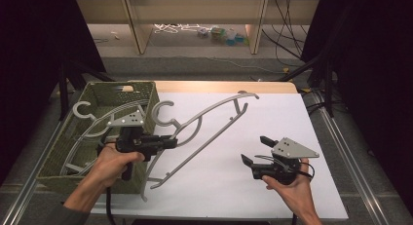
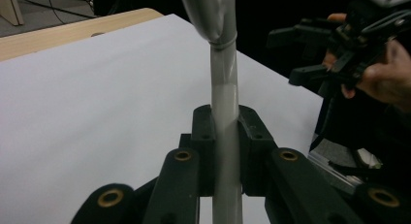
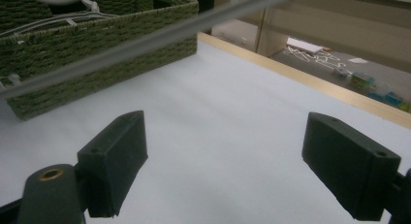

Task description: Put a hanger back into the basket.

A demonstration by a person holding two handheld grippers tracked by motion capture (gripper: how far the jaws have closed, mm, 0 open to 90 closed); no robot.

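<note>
Left gripper [image 1: 171,142] clenched on a grey hanger [image 1: 209,120], its bar pinched between the jaws and rising straight up beyond them in the left gripper view [image 2: 224,112]. Held above the white surface [image 1: 253,132], leaning from the jaws toward the far right edge. Right gripper [image 1: 255,151] released, jaws standing wide apart with nothing between them [image 3: 223,161], low over the bare surface, well apart from the hanger. Beyond the right jaws, the hanger's bar crossing blurred overhead. Farther, behind the left jaws, a green woven basket [image 1: 146,91] with more grey hangers [image 1: 87,132] lying inside.
</note>
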